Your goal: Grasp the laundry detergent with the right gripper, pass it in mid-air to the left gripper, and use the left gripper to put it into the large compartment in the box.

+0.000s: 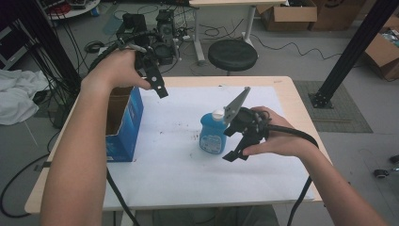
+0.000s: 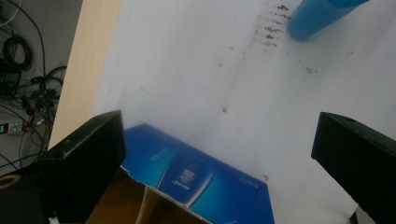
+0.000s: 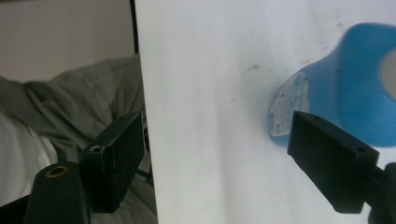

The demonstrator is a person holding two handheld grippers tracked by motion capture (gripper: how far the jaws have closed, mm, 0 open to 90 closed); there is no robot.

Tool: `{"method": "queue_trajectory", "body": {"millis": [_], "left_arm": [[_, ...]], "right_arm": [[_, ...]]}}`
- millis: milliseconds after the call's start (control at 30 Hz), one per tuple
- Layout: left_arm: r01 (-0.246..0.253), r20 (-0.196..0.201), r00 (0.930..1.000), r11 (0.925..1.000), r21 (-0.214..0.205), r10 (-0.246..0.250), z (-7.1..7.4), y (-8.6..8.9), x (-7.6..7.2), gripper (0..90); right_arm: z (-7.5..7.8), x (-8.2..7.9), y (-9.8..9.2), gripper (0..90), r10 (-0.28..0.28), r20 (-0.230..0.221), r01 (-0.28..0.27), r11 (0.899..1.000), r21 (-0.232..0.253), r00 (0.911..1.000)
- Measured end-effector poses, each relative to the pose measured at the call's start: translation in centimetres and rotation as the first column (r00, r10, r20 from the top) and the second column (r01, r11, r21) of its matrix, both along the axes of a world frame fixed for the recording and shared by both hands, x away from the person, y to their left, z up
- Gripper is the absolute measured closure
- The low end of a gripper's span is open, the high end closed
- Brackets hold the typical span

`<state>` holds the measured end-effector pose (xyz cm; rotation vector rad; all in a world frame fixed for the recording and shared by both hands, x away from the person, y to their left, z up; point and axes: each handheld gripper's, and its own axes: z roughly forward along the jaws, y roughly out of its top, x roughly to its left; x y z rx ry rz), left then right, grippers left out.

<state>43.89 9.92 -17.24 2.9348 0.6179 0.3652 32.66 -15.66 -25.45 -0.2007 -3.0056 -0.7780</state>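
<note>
High view: a person sits at a table (image 1: 287, 94) covered by a white sheet, one gripper in each hand.
Bottle position: a blue detergent bottle (image 1: 211, 134) with a white cap stands upright near the middle of the sheet.
Bottle long axis: vertical, cap pointing up, so a grasp would likely close on its sides.
Right gripper: the right gripper (image 1: 237, 136) sits just beside the bottle on its right, fingers spread wide with nothing between them.
Direction from right fingers: in the right gripper view the bottle (image 3: 345, 102) lies off toward one finger (image 3: 331, 163), partly behind it and not centred in the gap; the other finger (image 3: 116, 158) is over the sheet's edge.
Left gripper: the left gripper (image 1: 157, 82) is raised above the open blue cardboard box (image 1: 124, 125) at the table's left side, fingers spread and empty.
Left gripper view: the box (image 2: 196, 182) lies below the fingers; the bottle's base (image 2: 317, 16) is well apart, at the far upper corner.
Nearer hand: the right, judging by the gap.
Likely adjustment: the right fingers need to shift sideways to bring the bottle between them.
</note>
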Motion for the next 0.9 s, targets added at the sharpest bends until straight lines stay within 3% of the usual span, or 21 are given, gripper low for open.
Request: {"method": "queue_trajectory", "body": {"millis": [267,467,633,667,900], "left_arm": [[0.005,-0.001,1.0,1.0,0.002,-0.005,-0.2,-0.2,0.1,4.0],[0.005,-0.005,1.0,1.0,0.008,-0.005,-0.4,-0.1,0.1,4.0],[0.006,-0.006,1.0,0.9999,0.01,-0.006,-0.5,-0.1,0.1,4.0],[0.004,-0.004,1.0,1.0,0.007,-0.004,-0.6,-0.2,0.1,4.0],[0.004,-0.008,1.0,0.9999,0.014,-0.004,-0.6,-0.1,0.0,4.0]], "right_arm": [[0.5,0.7,-2.8,18.3,-0.06,0.03,0.055,0.986,0.156,0.9977],[0.1,1.4,-4.7,18.0,-0.125,0.044,0.109,0.959,0.261,0.9912],[-0.5,1.9,-5.6,17.9,-0.158,0.041,0.139,0.944,0.299,0.9865],[-0.9,2.1,-6.1,17.6,-0.181,0.049,0.157,0.936,0.316,0.9823],[-2.1,2.7,-7.3,16.3,-0.235,0.05,0.203,0.915,0.348,0.9708]]}}
